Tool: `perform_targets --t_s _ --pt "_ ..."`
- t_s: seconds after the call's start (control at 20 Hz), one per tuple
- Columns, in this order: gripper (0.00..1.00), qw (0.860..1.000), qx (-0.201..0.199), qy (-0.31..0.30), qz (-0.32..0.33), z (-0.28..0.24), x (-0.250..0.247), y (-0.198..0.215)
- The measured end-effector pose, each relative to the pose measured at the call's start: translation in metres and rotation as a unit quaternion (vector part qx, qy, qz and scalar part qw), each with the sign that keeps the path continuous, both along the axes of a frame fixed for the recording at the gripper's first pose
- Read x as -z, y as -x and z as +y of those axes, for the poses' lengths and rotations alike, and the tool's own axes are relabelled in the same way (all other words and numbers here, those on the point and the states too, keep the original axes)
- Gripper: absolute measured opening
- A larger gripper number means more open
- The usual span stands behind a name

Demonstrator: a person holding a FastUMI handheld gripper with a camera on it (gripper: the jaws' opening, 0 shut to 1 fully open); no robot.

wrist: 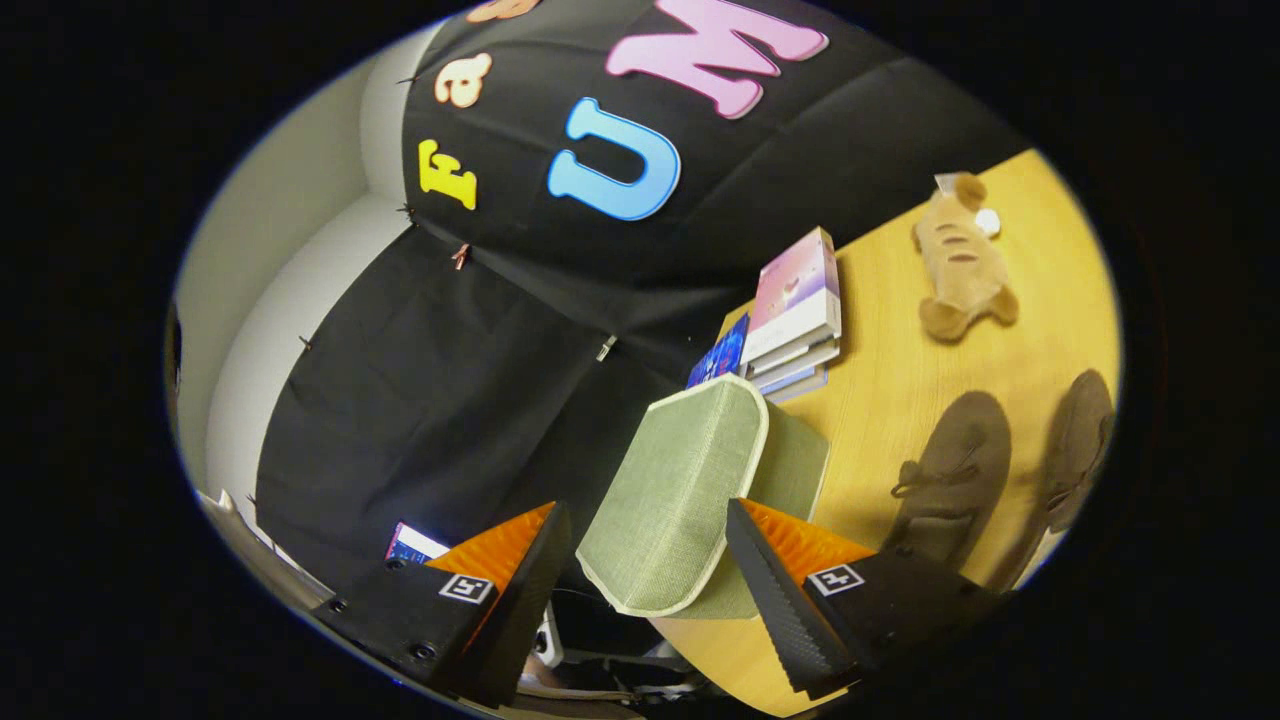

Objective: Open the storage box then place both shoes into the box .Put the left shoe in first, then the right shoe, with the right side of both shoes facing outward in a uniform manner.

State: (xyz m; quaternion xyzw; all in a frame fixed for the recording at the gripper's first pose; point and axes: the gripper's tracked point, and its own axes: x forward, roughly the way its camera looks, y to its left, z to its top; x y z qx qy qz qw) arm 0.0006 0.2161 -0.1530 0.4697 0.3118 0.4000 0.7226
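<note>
1. The storage box (700,490), a green woven fabric box with pale trim, stood at the near corner of the wooden table (900,400), its flat lid side facing the camera and lying between and just ahead of the two fingers.
2. The gripper (648,530) had its jaws spread wide apart; the left fingertip (550,540) sat clear of the box, while the right fingertip (745,540) lay against or just in front of the box's edge, and contact could not be told. Nothing was clamped between them.
3. Two brown shoes rested on the table beyond the right finger: the nearer shoe (950,470), laced, beside the box, and the farther shoe (1080,445) just next to it, close to the table edge.
4. A stack of books (795,310) lay on the table just behind the box.
5. A tan plush toy (960,260) lay farther back on the table, well apart from the shoes.
</note>
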Motion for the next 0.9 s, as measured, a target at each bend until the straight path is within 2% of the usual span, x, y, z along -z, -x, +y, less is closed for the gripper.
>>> perform_targets --t_s 0.45,0.9 --pt "0.96 0.988 -0.079 -0.077 0.108 0.051 0.056 -0.011" --pt "0.95 0.976 -0.100 -0.120 0.151 0.077 0.065 -0.006"
